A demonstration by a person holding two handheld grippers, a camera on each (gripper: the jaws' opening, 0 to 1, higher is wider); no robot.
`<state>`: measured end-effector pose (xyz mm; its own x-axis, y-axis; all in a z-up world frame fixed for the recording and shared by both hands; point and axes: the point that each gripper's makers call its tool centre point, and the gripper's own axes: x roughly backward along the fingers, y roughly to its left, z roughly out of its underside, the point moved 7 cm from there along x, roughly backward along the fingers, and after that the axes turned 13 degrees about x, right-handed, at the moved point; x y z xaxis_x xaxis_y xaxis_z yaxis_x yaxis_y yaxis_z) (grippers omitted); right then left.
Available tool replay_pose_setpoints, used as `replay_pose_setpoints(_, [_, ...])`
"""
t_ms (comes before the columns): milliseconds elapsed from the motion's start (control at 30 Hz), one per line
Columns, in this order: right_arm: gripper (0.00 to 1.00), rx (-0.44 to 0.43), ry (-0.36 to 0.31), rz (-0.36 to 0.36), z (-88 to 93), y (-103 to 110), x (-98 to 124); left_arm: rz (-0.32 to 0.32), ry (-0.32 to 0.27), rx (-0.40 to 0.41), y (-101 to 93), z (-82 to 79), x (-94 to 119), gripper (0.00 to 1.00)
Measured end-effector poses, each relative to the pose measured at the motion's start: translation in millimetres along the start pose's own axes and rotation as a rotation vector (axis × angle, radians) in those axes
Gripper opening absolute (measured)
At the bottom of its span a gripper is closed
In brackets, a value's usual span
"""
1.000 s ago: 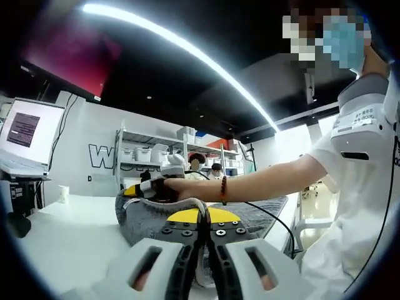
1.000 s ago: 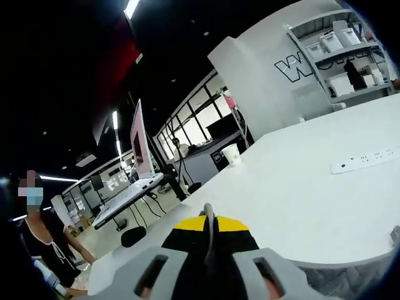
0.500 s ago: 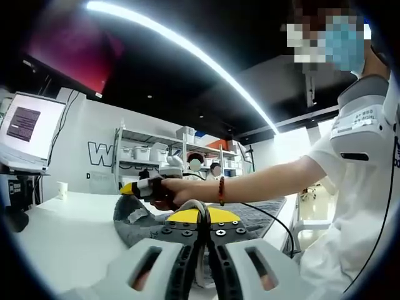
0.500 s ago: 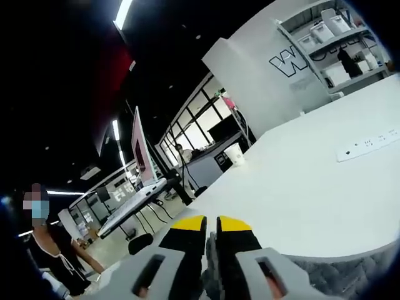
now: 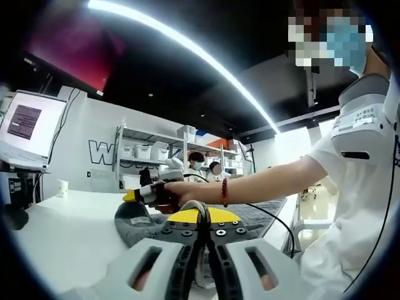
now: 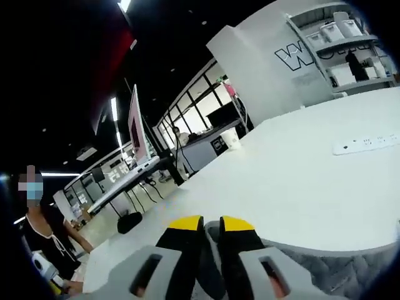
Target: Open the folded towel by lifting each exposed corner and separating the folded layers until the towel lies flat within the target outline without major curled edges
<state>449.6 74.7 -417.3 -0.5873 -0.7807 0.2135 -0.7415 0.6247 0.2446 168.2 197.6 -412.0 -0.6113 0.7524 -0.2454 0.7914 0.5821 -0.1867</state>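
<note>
Tabletop [image 5: 69,231]: white, carrying the grey towel [image 5: 259,215], which lies bunched in the left gripper view.
Left gripper [image 5: 201,220]: jaws pressed together on a fold of the towel's near edge.
Right gripper [image 6: 212,226]: yellow-tipped jaws slightly parted over towel cloth; whether they pinch it, I cannot tell. In the left gripper view a hand [image 5: 181,190] holds it at the towel's far raised corner.
Power strip [image 6: 365,145]: lies on the tabletop, well apart.

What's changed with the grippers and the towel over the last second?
The right gripper went from shut to slightly open, letting go of the grey towel; the lifted edge it held has dropped lower. The left gripper stays shut on the near edge.
</note>
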Motion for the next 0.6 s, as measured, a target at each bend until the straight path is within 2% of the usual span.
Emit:
replay_pose_setpoints(167, [0.06, -0.009, 0.028, -0.008, 1.7, -11, 2, -0.003, -0.004, 0.004, 0.9, -0.1, 1, 0.01])
replay_pose_setpoints(267, [0.06, 0.042, 0.05, 0.011, 3.7, -19, 9, -0.003, -0.005, 0.007, 1.2, 0.0, 2, 0.01])
replay_pose_setpoints(467, [0.06, 0.013, 0.057, 0.016, 7.3, -33, 13, -0.008, -0.009, 0.011, 1.8, -0.2, 3, 0.01])
replay_pose_setpoints(600, [0.05, 0.012, 0.067, 0.009, 11.1, -32, 16, -0.008, -0.01, 0.014, 1.9, -0.5, 3, 0.01])
